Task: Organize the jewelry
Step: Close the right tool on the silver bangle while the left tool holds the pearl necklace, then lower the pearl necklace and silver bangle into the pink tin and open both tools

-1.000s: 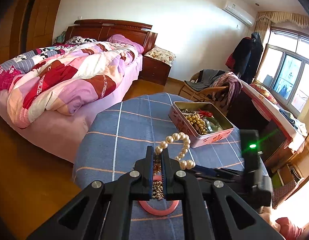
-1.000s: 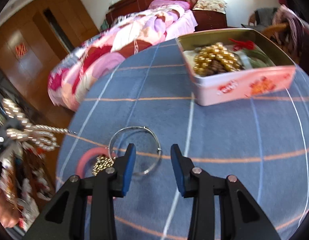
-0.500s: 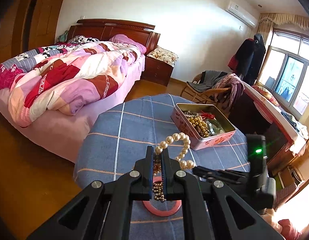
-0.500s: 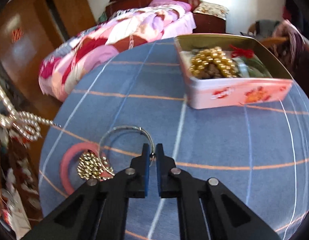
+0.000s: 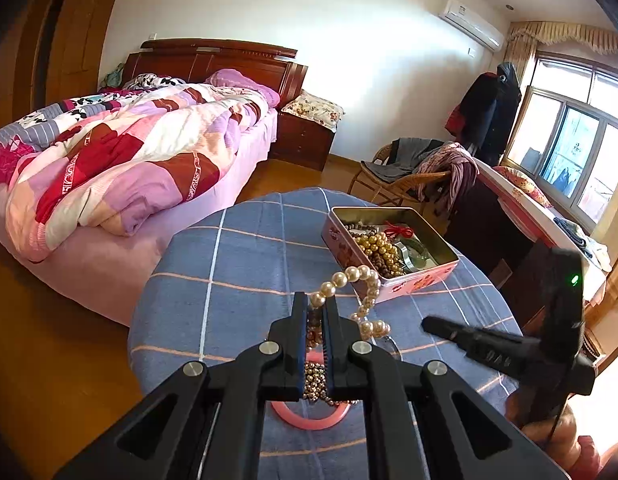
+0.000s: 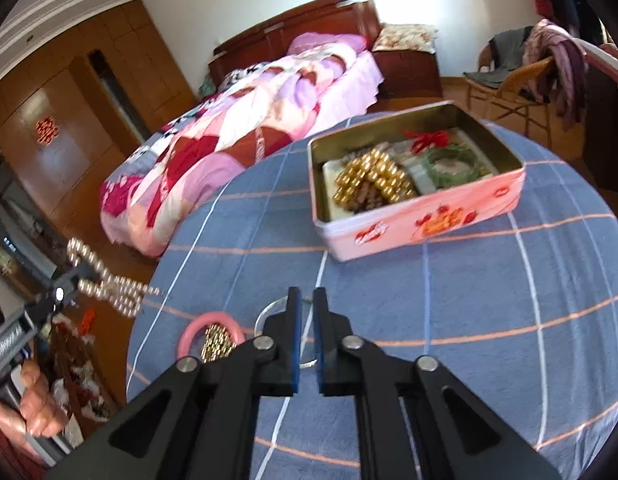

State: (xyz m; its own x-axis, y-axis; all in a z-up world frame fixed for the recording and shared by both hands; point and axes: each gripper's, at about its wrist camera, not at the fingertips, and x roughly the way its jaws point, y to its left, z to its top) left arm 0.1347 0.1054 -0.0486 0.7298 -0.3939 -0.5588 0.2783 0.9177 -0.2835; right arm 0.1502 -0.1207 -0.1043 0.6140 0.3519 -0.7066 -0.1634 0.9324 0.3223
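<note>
Broadly, a round table under a blue cloth checked with white and orange lines point(image 6: 489, 300) fills both views, with a bed heaped with a pink and red patchwork quilt point(image 5: 121, 156) behind it. On the cloth's far side sits an open pink rectangular tin point(image 6: 425, 224) holding gold beads, a green bangle and a red cord. The left gripper point(image 5: 317, 308) is raised above the near edge, its jaws pinched on a white pearl strand point(image 5: 359, 280) that loops up and dangles to its right. The right gripper point(image 6: 303, 300) hangs low over a thin silver wire bangle point(image 6: 269, 310); its jaws are drawn close, seemingly nipping the wire, though blur hides the contact. Beside that bangle lies a pink plastic ring point(image 6: 189, 332) with a small heap of gold beads point(image 6: 217, 344) inside it.
</note>
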